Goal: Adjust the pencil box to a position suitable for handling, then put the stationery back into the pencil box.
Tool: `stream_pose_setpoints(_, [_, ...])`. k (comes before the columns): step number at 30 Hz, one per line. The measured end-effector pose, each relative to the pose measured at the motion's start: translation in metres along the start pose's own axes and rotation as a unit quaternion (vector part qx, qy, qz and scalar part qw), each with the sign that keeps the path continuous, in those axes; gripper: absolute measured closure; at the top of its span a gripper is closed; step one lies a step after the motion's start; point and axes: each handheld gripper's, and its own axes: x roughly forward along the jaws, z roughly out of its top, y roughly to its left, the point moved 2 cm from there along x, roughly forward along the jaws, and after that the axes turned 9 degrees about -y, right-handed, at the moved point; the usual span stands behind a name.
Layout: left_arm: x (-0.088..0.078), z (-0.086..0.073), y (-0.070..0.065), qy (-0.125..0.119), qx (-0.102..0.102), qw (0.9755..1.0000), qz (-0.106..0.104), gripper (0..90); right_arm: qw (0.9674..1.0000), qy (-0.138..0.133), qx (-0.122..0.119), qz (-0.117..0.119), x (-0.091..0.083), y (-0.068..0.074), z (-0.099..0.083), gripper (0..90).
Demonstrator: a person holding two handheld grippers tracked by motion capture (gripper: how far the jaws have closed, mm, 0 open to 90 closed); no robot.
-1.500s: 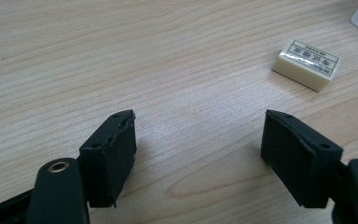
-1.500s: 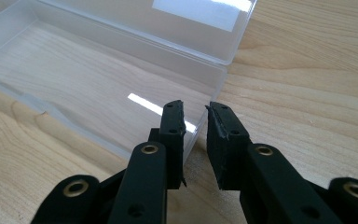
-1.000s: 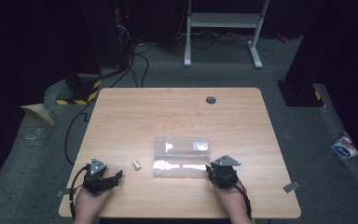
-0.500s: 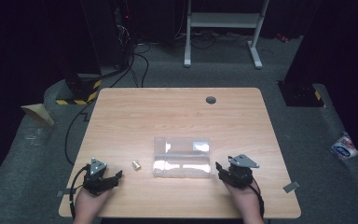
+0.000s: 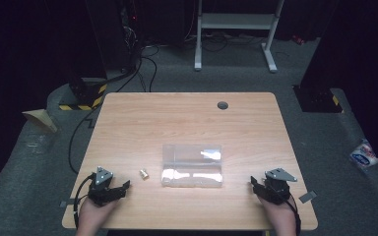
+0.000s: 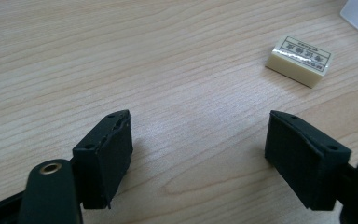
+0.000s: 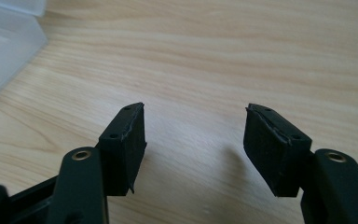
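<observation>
A clear plastic box (image 5: 192, 164) lies near the middle front of the wooden table (image 5: 187, 123); its corner (image 7: 4, 42) shows at the upper left of the right gripper view. A small cream eraser (image 5: 143, 174) (image 6: 299, 60) lies on the wood just left of the box. My left gripper (image 5: 123, 186) (image 6: 198, 158) rests at the front left, open, with bare wood between its jaws and the eraser ahead to its right. My right gripper (image 5: 254, 184) (image 7: 193, 149) rests at the front right, open and holding nothing, to the right of the box.
A dark round grommet (image 5: 222, 105) sits near the table's far edge. Off the table, cables (image 5: 142, 64) run over the grey floor at the back left, a white stand frame (image 5: 236, 29) is behind, and a crumpled packet (image 5: 363, 154) lies at the right.
My right gripper has moved to the right, away from the box's front right corner, toward the table's right edge. The left gripper, box and eraser have stayed put.
</observation>
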Motion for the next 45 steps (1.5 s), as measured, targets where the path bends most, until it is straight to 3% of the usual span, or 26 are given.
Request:
stream_pose_setpoints(8, [-0.001, 0.000, -0.005, -0.005, 0.007, 0.9999, 0.010, 24.5, 0.9997, 0.022, 0.014, -0.001, 0.003, -0.001, -0.004, 29.7])
stream_pose_setpoints(12, [-0.002, 0.001, -0.005, 0.013, -0.008, 0.9999, 0.006, 22.8, 0.9997, 0.021, 0.016, -0.005, 0.005, 0.001, -0.003, 29.8])
stream_pose_setpoints(15, [-0.003, 0.003, -0.007, 0.018, -0.002, 0.9998, 0.006, 24.0, 0.9996, 0.021, 0.017, -0.004, 0.006, 0.001, -0.003, 30.1])
stream_pose_setpoints(20, [-0.006, 0.008, -0.012, -0.001, 0.005, 1.0000, -0.001, 25.1, 0.9997, 0.021, 0.016, -0.004, 0.006, 0.001, -0.003, 30.2])
stream_pose_setpoints(28, [-0.010, 0.017, -0.028, -0.029, 0.012, 0.9987, -0.041, 28.0, 0.9996, 0.021, 0.016, -0.004, 0.006, 0.001, -0.003, 30.3])
stream_pose_setpoints(31, [-0.007, 0.019, -0.034, -0.027, 0.025, 0.9980, -0.050, 28.7, 0.9997, 0.020, 0.016, -0.004, 0.006, 0.001, -0.003, 30.4])
stream_pose_setpoints(38, [0.004, 0.023, -0.047, -0.022, 0.025, 0.9979, -0.055, 32.9, 0.9997, 0.020, 0.015, -0.003, 0.006, 0.001, -0.002, 30.7])
stream_pose_setpoints(42, [0.008, 0.025, -0.053, -0.023, 0.009, 0.9978, -0.061, 40.2, 0.9997, 0.021, 0.014, -0.003, 0.006, 0.001, -0.002, 31.2])
stream_pose_setpoints(45, [0.013, 0.026, -0.056, -0.014, 0.011, 0.9985, -0.052, 42.6, 0.9997, 0.020, 0.013, -0.004, 0.006, 0.001, -0.002, 31.3])
